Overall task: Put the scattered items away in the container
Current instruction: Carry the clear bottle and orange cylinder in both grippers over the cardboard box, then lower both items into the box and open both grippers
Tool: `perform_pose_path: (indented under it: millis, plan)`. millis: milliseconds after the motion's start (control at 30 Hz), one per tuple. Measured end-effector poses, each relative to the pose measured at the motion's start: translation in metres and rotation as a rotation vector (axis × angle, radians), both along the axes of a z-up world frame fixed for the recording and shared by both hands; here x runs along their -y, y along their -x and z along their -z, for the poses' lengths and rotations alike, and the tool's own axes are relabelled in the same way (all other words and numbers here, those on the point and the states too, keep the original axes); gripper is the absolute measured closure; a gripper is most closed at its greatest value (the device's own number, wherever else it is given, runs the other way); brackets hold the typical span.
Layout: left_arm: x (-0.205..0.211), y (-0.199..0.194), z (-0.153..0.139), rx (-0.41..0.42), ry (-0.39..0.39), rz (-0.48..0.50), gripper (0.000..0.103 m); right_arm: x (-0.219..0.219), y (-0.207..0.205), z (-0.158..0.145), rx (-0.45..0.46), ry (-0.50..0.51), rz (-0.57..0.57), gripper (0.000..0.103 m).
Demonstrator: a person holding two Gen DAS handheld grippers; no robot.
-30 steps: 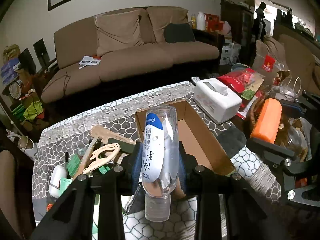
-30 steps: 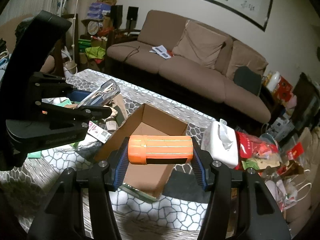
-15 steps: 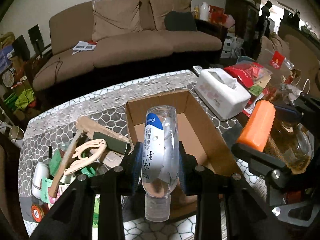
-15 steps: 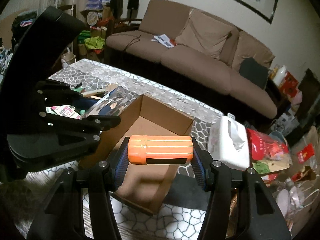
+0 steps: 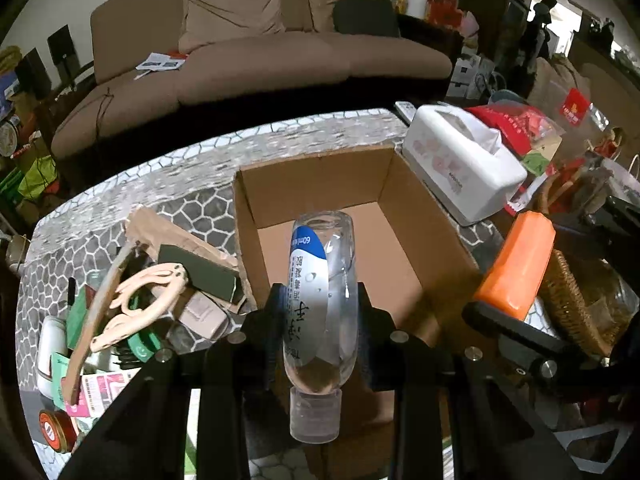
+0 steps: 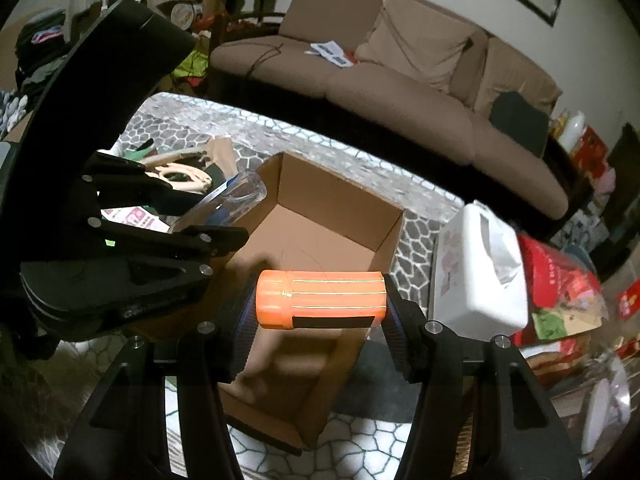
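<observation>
My left gripper (image 5: 320, 312) is shut on a clear small bottle (image 5: 322, 300) with a blue-white label, cap toward the camera, held above the near end of an open cardboard box (image 5: 436, 240). My right gripper (image 6: 320, 300) is shut on an orange cylinder case (image 6: 320, 298), held crosswise over the same box (image 6: 384, 236). The orange case also shows at the right of the left wrist view (image 5: 516, 264). The bottle shows in the right wrist view (image 6: 228, 200). The box looks empty inside.
A pile of scattered items (image 5: 132, 304) lies left of the box: a wooden hanger-like piece, a dark green block, cards, a small tin. A white tissue box (image 5: 460, 164) stands right of the box. A wicker basket (image 5: 576, 300) and red bags sit further right.
Both grippers have moved forward and lower over the box with their loads. The box now appears larger and nearer in both views.
</observation>
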State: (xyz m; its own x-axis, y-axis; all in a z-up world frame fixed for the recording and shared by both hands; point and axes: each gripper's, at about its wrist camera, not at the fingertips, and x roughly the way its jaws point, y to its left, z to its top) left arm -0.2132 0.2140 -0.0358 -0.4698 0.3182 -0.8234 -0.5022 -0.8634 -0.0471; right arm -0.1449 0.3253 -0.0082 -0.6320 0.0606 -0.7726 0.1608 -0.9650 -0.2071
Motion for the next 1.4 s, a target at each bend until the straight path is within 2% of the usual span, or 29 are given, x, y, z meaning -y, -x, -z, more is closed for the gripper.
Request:
perform_pose_path:
  millis: [367,733,1200,1300,1400]
  plan:
    - [-0.007,0.010,0.024,0.030,0.017,-0.001,0.071,-0.015,0.013,0.032,0.056,0.072,0.030,0.050]
    - [-0.016,0.015,0.043,0.051,0.050,0.003,0.071,-0.022,0.017,0.052,0.087,0.084,0.047,0.050]
    - [-0.024,0.018,0.047,0.077,0.080,0.018,0.070,-0.022,0.017,0.057,0.099,0.104,0.030,0.050]
    - [-0.021,0.017,0.045,0.066,0.065,-0.003,0.070,-0.026,0.016,0.056,0.089,0.124,0.033,0.050]
    - [-0.021,0.016,0.046,0.048,0.081,-0.006,0.070,-0.027,0.015,0.056,0.078,0.124,0.031,0.050]
